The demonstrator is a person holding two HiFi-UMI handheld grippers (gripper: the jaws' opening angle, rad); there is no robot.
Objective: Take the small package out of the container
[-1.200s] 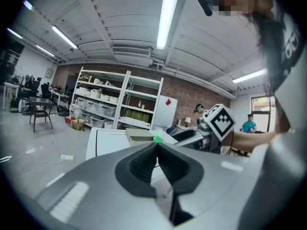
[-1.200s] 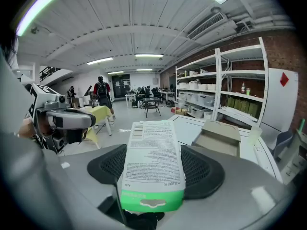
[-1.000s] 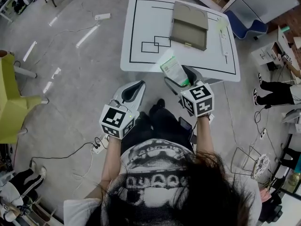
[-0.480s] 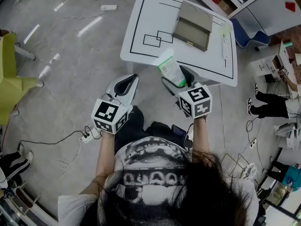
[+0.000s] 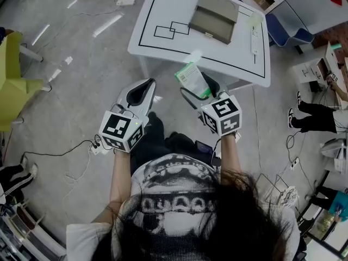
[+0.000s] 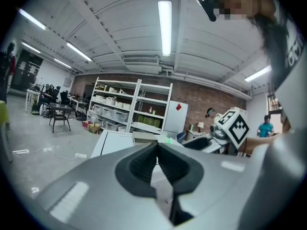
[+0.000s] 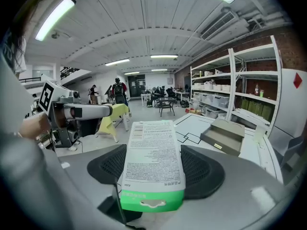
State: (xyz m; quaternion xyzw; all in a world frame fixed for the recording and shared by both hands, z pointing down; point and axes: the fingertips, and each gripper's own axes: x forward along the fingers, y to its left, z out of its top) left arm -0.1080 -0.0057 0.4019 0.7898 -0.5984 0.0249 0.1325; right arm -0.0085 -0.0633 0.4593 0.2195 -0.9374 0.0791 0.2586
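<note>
Grey floor (image 5: pixel 81 69), white table (image 5: pixel 234 53), brick wall (image 6: pixel 206 98) — shelving (image 6: pixel 124 104) under strip lights (image 6: pixel 164 28).

Dense fine print covers the white face of the small package (image 7: pixel 152 164) at lower centre of the right gripper view, but none of it is legible. The marker cubes (image 5: pixel 222 115) carry only black-and-white squares. A wordless red diamond (image 7: pixel 298 79) marks the white cabinet (image 7: pixel 291 109) at far right.

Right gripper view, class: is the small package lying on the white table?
No, the right tool clamps the small package between its jaws, off the table.
</note>
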